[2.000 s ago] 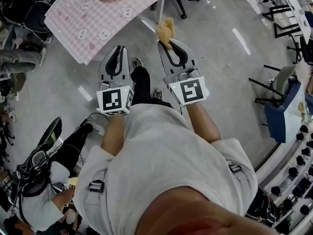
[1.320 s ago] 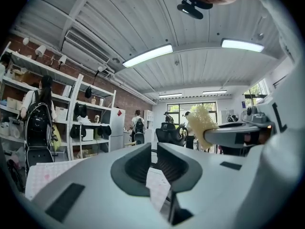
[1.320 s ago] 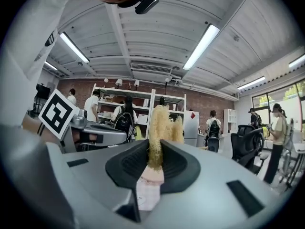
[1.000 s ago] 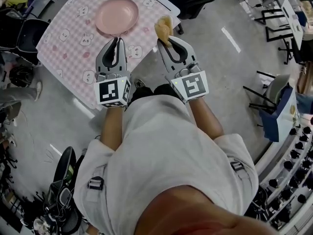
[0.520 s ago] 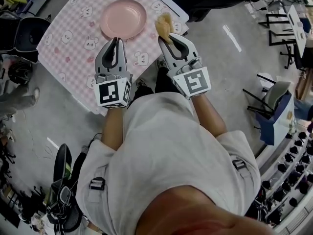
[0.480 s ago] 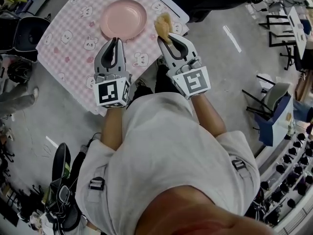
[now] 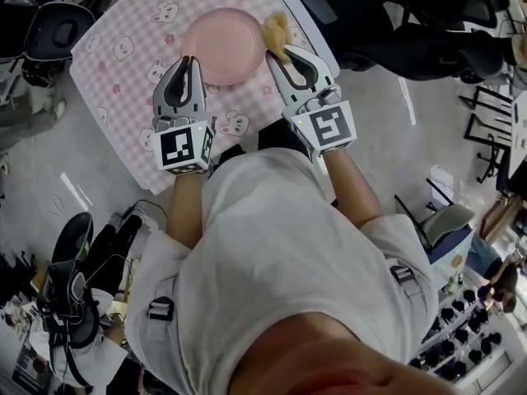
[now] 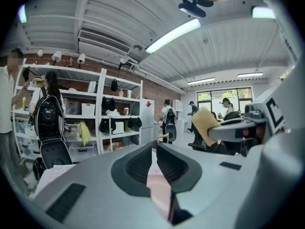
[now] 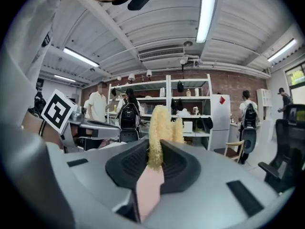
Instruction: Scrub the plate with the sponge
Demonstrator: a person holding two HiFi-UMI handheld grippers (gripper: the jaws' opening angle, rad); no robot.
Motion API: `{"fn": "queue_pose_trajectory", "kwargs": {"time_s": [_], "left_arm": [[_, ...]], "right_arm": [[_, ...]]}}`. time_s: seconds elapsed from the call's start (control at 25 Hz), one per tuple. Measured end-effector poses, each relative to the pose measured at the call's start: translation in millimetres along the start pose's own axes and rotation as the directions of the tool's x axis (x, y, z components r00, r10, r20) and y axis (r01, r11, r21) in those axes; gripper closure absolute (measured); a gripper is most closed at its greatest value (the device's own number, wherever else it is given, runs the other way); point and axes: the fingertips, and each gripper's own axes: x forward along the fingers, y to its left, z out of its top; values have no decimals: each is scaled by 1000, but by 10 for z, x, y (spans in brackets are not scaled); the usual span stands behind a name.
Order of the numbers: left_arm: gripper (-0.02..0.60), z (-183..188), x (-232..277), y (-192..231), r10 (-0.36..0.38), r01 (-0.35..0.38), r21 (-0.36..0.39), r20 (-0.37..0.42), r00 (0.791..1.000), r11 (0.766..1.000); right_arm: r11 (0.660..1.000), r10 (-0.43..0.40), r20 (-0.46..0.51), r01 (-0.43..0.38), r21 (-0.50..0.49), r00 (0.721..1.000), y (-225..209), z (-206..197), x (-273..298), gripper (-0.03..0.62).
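Sitting flat near the far middle of the table (image 7: 123,64), the pink plate (image 7: 224,45) is empty and has nothing holding it down. It is the only thing on the bunny-print cloth (image 7: 115,48), so it could slide once I press on it.

The yellow sponge (image 7: 276,33) is pinched in my right gripper (image 7: 278,53). Its jaws are clamped on the lower part, and the frayed bulk sticks out past the tips, which leaves a soft end free for rubbing. From my head, the sponge lies over the plate's right rim. The right gripper view looks level across the room, not down at the dish, so I judge the sponge is above the plate and not yet on it.

My left gripper (image 7: 188,61) has its jaws pressed together on nothing, with the tips just at the plate's near-left rim. I judge it is placed to steady the plate, though it would have to open first.

For room, the plate has cloth all round it, widest to the left and toward me. The table's right edge (image 7: 317,44) runs just beside the sponge, so scrubbing strokes are safer going leftward and inward. A dark chair (image 7: 51,30) stands off the table's left corner and another chair (image 7: 428,31) beyond the right edge, both well apart from my grippers.
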Motion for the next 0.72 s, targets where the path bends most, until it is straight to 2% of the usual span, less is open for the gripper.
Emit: {"fn": "queue_pose_trajectory", "kwargs": {"time_s": [0.16, 0.32, 0.52, 0.72], "left_arm": [[540, -103, 325, 57, 98, -101, -50, -66, 993, 994], [540, -375, 398, 86, 221, -239, -100, -165, 961, 966], [538, -884, 336, 158, 296, -343, -118, -302, 906, 932], [538, -1515, 147, 302, 326, -446, -169, -469, 821, 879]], "right_arm": [[989, 145, -17, -144, 35, 989, -289, -70, 396, 533], [952, 307, -70, -306, 18, 949, -412, -279, 716, 533], [901, 433, -143, -434, 32, 890, -354, -631, 1000, 531], [855, 519, -204, -509, 102, 830, -137, -962, 1107, 531]]}}
